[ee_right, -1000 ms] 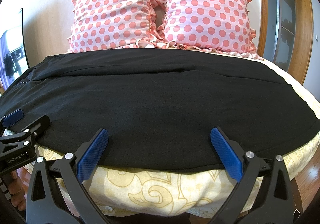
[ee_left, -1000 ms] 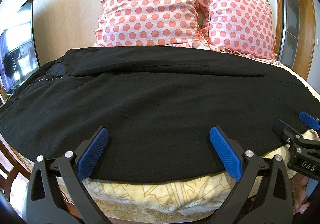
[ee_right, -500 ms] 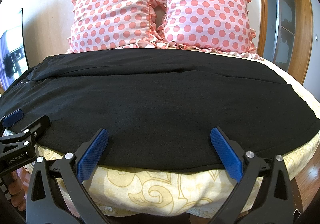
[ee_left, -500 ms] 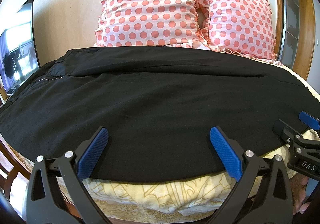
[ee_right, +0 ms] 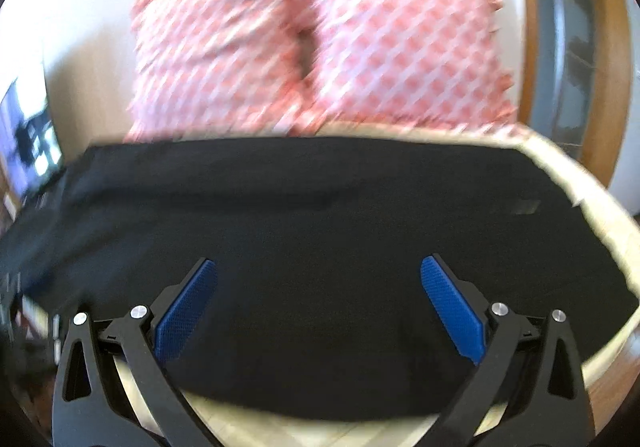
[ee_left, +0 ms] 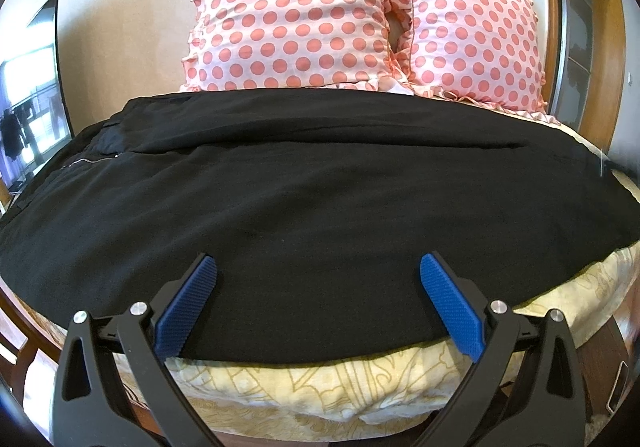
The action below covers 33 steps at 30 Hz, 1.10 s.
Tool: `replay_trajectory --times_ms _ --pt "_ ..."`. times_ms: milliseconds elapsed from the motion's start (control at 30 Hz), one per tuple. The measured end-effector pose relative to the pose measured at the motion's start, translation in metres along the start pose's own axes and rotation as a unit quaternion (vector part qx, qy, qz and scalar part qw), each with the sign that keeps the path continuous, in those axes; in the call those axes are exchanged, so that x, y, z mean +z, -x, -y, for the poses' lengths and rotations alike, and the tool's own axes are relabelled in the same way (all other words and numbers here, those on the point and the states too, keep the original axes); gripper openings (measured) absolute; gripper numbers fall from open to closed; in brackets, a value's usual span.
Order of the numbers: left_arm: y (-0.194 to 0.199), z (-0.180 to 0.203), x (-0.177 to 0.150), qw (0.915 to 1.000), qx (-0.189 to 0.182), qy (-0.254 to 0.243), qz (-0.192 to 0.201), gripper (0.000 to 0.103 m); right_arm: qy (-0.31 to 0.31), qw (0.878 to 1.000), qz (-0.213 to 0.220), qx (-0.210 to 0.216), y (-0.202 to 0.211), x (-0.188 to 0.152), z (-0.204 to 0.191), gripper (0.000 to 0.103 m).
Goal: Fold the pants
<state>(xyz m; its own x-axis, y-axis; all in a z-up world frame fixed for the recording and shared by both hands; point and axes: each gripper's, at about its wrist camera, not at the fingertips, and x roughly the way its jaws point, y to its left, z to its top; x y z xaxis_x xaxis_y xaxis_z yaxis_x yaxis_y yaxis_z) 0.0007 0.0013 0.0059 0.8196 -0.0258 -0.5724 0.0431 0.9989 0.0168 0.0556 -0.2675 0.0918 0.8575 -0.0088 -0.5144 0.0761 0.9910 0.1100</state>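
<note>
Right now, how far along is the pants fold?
Done: the black pants lie spread flat across the bed, below the polka-dot pillows. In hand: nothing; the left gripper and right gripper are both open at the near edge. The right view is blurred. Left: every fold.

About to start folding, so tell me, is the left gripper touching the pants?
Cannot tell. In the left wrist view the open left gripper overlaps the pants, but neither contact nor gap shows plainly.
</note>
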Motion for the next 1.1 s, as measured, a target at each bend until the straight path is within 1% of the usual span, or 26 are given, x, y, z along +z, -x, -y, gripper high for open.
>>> replay_trajectory --times_ms 33,100,167,200,233,267,300,333,367,400,433,467,533,600,700,733,767,800,833,867,933,967,1000,1033,1067,1100 --pt "0.000 0.000 0.000 1.0000 -0.003 -0.001 -0.002 0.101 -0.022 1.000 -0.006 -0.013 -0.010 0.023 0.018 0.102" --pt "0.001 -0.002 0.001 0.9999 -0.015 -0.001 -0.004 0.101 -0.062 0.997 -0.026 -0.037 -0.035 0.057 0.050 0.102" --pt "0.002 -0.004 0.004 0.9996 -0.029 0.000 0.001 0.101 -0.106 0.990 -0.055 -0.071 -0.073 0.090 0.087 0.102" --pt "0.004 -0.005 0.006 0.9995 -0.032 0.000 0.007 0.101 -0.130 0.984 -0.074 -0.100 -0.099 0.107 0.108 0.102" --pt "0.007 -0.007 0.008 0.9992 -0.036 -0.001 0.014 0.101 -0.144 0.978 -0.089 -0.120 -0.115 0.114 0.122 0.102" --pt "0.009 -0.008 0.009 0.9990 -0.039 -0.002 0.021 0.101 -0.167 0.970 -0.108 -0.138 -0.133 0.121 0.139 0.102" --pt "0.011 -0.009 0.011 0.9988 -0.040 -0.004 0.028 0.101 -0.198 0.959 -0.135 -0.149 -0.160 0.129 0.159 0.102" --pt "0.013 -0.011 0.013 0.9985 -0.042 -0.005 0.035 0.101 -0.220 0.952 -0.148 -0.154 -0.174 0.130 0.174 0.094" --pt "0.014 -0.012 0.014 0.9982 -0.044 -0.004 0.040 0.101 -0.246 0.942 -0.165 -0.160 -0.192 0.132 0.189 0.081" --pt "0.013 -0.014 0.016 0.9980 -0.046 -0.003 0.043 0.101 -0.276 0.929 -0.179 -0.171 -0.209 0.131 0.203 0.073" --pt "0.012 -0.015 0.017 0.9980 -0.047 -0.002 0.042 0.101 -0.293 0.920 -0.187 -0.179 -0.218 0.131 0.212 0.063" --pt "0.012 -0.016 0.017 0.9978 -0.051 0.000 0.042 0.101 -0.308 0.912 -0.193 -0.189 -0.229 0.130 0.220 0.059" --pt "0.009 -0.020 0.019 0.9976 -0.057 0.003 0.039 0.101 -0.315 0.903 -0.200 -0.213 -0.248 0.129 0.230 0.058" --pt "0.005 -0.023 0.020 0.9978 -0.055 0.004 0.036 0.101 -0.290 0.905 -0.191 -0.246 -0.258 0.135 0.229 0.058" --pt "-0.001 -0.025 0.021 0.9982 -0.052 0.006 0.029 0.101 -0.256 0.909 -0.193 -0.267 -0.271 0.134 0.225 0.058" --pt "-0.002 -0.025 0.021 0.9983 -0.052 0.007 0.027 0.101 -0.229 0.911 -0.194 -0.283 -0.275 0.131 0.219 0.052" --pt "-0.003 -0.026 0.021 0.9983 -0.051 0.009 0.024 0.101 -0.211 0.914 -0.192 -0.289 -0.275 0.128 0.211 0.048" --pt "-0.004 -0.027 0.021 0.9983 -0.052 0.012 0.024 0.101 -0.207 0.920 -0.182 -0.280 -0.270 0.123 0.210 0.044" --pt "-0.004 -0.028 0.021 0.9982 -0.053 0.014 0.024 0.101 -0.212 0.922 -0.174 -0.273 -0.265 0.120 0.213 0.030" --pt "-0.003 -0.029 0.020 0.9981 -0.054 0.016 0.025 0.101 -0.222 0.925 -0.166 -0.260 -0.258 0.115 0.217 0.013" --pt "-0.003 -0.032 0.020 0.9981 -0.054 0.020 0.024 0.101 -0.274 0.930 -0.142 -0.200 -0.242 0.108 0.243 0.006" --pt "-0.002 -0.032 0.019 0.9980 -0.055 0.022 0.024 0.101 -0.294 0.929 -0.135 -0.181 -0.233 0.102 0.250 0.003" --pt "-0.002 -0.034 0.019 0.9978 -0.057 0.025 0.024 0.101 -0.311 0.928 -0.126 -0.165 -0.224 0.096 0.257 0.003" --pt "0.000 -0.035 0.019 0.9974 -0.060 0.029 0.025 0.101 -0.327 0.928 -0.106 -0.141 -0.209 0.089 0.261 0.002" --pt "0.002 -0.036 0.019 0.9971 -0.063 0.034 0.027 0.101 -0.336 0.931 -0.082 -0.119 -0.190 0.084 0.261 0.002" --pt "0.003 -0.037 0.019 0.9968 -0.064 0.037 0.029 0.101 -0.336 0.933 -0.065 -0.108 -0.173 0.082 0.254 0.002"
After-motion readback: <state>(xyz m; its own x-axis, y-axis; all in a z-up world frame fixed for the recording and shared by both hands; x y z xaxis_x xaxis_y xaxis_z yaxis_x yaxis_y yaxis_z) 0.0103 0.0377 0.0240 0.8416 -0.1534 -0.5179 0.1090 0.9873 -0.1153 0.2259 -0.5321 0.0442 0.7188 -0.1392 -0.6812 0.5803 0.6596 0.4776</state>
